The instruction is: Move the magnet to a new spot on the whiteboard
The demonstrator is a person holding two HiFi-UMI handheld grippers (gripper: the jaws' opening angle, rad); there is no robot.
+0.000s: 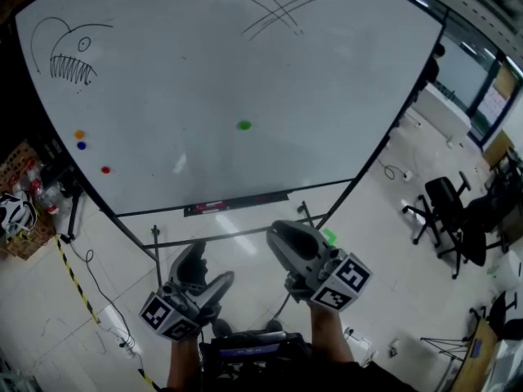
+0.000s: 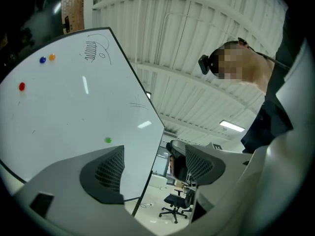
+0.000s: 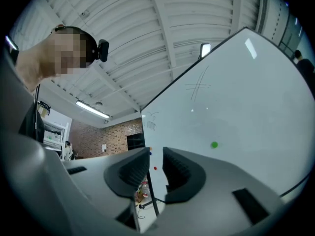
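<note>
The whiteboard stands in front of me. Below its bottom edge I hold my left claw spread wide and my right claw narrowly parted, both empty. The green magnet sticks near the board's middle, well apart from both.

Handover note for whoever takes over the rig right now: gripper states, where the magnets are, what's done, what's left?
Left gripper: jaws wide apart, empty, held low, off the whiteboard.
Right gripper: jaws slightly apart, empty, also low and clear of the board.
Green magnet sits mid-board; orange magnet, blue magnet and red magnet sit near its left edge.
Done: no magnet gripped yet.
Left: reach a magnet, grip it, set it at a new spot.
</note>
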